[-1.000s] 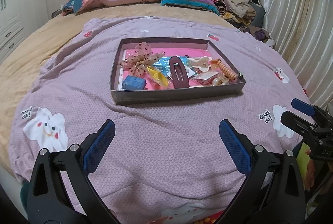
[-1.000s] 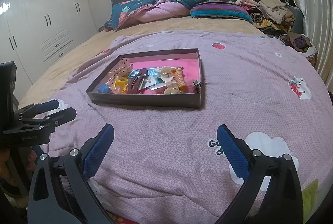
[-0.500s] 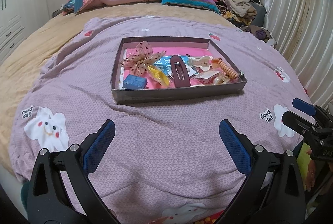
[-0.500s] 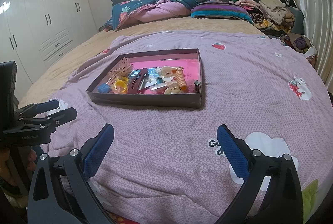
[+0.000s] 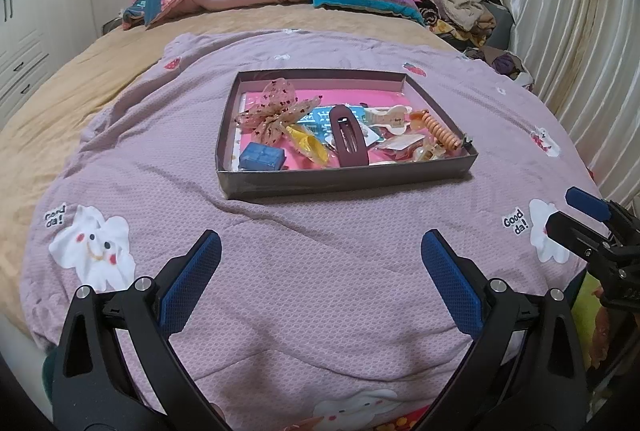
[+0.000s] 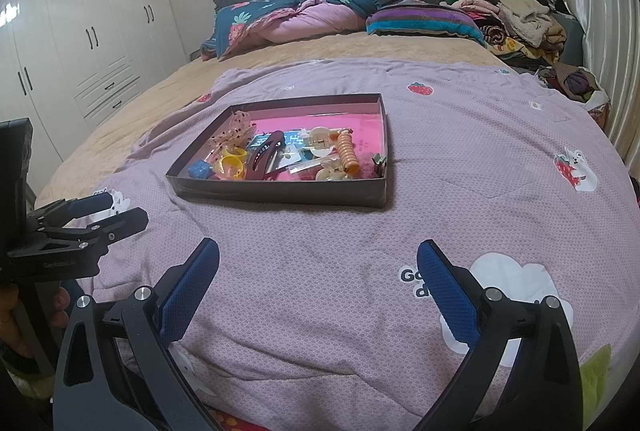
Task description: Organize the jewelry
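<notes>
1. A shallow dark tray [image 5: 344, 183] sits on a lilac quilt [image 5: 320, 291] spread over a bed; inside it lie a sheer dotted bow [image 5: 276, 111], a maroon hair clip [image 5: 348, 139], a small blue box [image 5: 261, 157], yellow rings [image 6: 232, 161] and an orange spiral hair tie [image 5: 440, 133].
2. The left claw [image 5: 320, 275] hovers released and empty, near the tray's front wall; the right claw [image 6: 318, 281] likewise gapes wide, holding nothing.
3. Folded bedding [image 6: 288, 17] is heaped at the headboard.
</notes>
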Motion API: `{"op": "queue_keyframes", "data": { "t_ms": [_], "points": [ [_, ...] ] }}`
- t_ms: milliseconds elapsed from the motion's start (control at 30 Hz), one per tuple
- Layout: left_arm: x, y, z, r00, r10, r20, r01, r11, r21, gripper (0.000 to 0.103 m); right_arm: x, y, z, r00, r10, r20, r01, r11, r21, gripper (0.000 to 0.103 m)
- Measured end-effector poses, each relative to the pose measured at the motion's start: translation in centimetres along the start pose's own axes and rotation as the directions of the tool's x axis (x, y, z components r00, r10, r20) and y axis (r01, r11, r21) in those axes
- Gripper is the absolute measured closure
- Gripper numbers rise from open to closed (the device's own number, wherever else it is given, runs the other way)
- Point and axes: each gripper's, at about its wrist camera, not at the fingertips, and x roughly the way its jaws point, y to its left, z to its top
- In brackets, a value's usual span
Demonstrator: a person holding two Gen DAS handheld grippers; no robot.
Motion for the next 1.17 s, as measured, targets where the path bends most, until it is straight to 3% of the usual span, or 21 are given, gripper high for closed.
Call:
{"op": "queue_keyframes", "data": {
  "t_ms": [467,800,967,1033,1167],
  "points": [
    [0.5,0.1,-0.1,0.999,-0.035,-0.018,0.035,0.999,-0.016,0.01,-0.1,-0.5,0.2,1.0,-0.022,0.004,0.022,1.0,-0.001,0.004],
    [2.3,2.1,0.3,0.998,0.032,-0.046,-0.035,0.997,-0.075,0.01,0.3,-1.7,1.0,0.998,-0.059,0.013,0.059,0.998,0.011,0.004],
    [4.9,6.3,1.8,0.992,0.099,-0.082,-0.111,0.98,-0.164,0.009,2.4,-5.2,2.5,0.994,-0.109,0.01,0.108,0.993,0.052,0.004],
    [6.8,9.7,3.1,0.982,0.151,-0.115,-0.173,0.961,-0.214,0.009,4.4,-8.5,3.7,0.984,-0.177,0.003,0.176,0.981,0.079,0.004],
    [10.7,17.9,5.8,0.939,0.307,-0.154,-0.341,0.892,-0.298,0.009,9.8,-17.4,6.2,0.941,-0.328,-0.085,0.338,0.926,0.169,0.004]
  ]
}}
